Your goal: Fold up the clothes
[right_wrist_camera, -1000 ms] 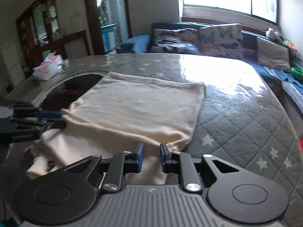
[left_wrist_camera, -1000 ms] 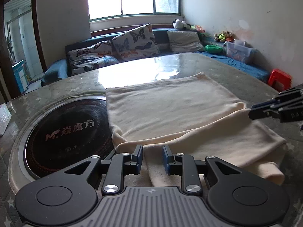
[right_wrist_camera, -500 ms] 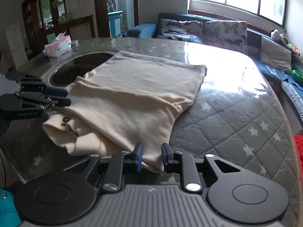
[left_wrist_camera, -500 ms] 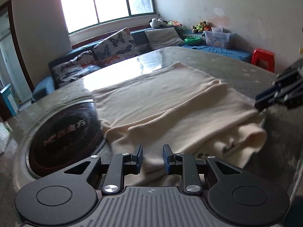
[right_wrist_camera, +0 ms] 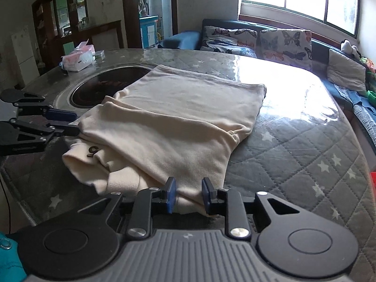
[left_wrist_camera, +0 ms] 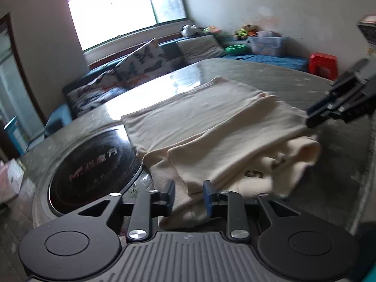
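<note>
A cream garment [right_wrist_camera: 178, 122] lies folded in layers on the quilted grey table, its far part flat and its near edge bunched, with dark lettering showing on a lower layer. It also shows in the left wrist view [left_wrist_camera: 211, 136]. My left gripper [left_wrist_camera: 189, 197] is open, its jaws either side of the garment's near left corner; it shows at the left of the right wrist view [right_wrist_camera: 68, 124]. My right gripper [right_wrist_camera: 186, 193] is open over the near right corner; it shows at the right of the left wrist view [left_wrist_camera: 315, 117].
A round black induction cooktop [left_wrist_camera: 94, 166] is set into the table [right_wrist_camera: 293, 145] beside the garment. A pink tissue box [right_wrist_camera: 78, 58] stands at the far left. A sofa with butterfly cushions [right_wrist_camera: 253, 40] runs under the window. A red stool [left_wrist_camera: 323, 64] stands past the table.
Both grippers have pulled back toward the near edge and their jaws have opened wider. The garment's near layers now lie folded over and bunched, showing the lettering.
</note>
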### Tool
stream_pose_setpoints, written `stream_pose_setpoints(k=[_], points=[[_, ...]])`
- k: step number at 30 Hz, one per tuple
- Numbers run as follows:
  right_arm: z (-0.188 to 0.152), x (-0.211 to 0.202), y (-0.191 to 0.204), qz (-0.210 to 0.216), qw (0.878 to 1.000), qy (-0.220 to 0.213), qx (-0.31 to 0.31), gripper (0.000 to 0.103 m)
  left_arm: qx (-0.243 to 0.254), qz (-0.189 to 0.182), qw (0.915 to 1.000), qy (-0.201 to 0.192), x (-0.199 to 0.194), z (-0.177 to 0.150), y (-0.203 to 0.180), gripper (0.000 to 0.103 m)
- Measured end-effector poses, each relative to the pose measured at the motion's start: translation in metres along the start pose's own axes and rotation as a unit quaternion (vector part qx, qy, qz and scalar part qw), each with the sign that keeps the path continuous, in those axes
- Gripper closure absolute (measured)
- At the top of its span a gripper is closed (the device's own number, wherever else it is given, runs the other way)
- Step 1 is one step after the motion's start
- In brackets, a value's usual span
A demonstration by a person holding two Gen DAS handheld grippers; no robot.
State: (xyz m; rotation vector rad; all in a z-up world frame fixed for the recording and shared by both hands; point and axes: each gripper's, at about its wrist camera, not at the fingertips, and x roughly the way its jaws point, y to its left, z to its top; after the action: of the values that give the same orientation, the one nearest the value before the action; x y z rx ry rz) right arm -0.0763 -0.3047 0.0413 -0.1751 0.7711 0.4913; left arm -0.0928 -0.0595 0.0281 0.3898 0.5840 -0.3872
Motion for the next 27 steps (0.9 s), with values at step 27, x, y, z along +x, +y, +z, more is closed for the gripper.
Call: stream_pose_setpoints(k=[27], points=[[-0.015, -0.010, 0.053, 0.007, 0.977, -0.015, -0.214, 0.036, 0.057, -0.053, 0.9951, -0.061, 0.019, 0.013, -0.007, 0.093]])
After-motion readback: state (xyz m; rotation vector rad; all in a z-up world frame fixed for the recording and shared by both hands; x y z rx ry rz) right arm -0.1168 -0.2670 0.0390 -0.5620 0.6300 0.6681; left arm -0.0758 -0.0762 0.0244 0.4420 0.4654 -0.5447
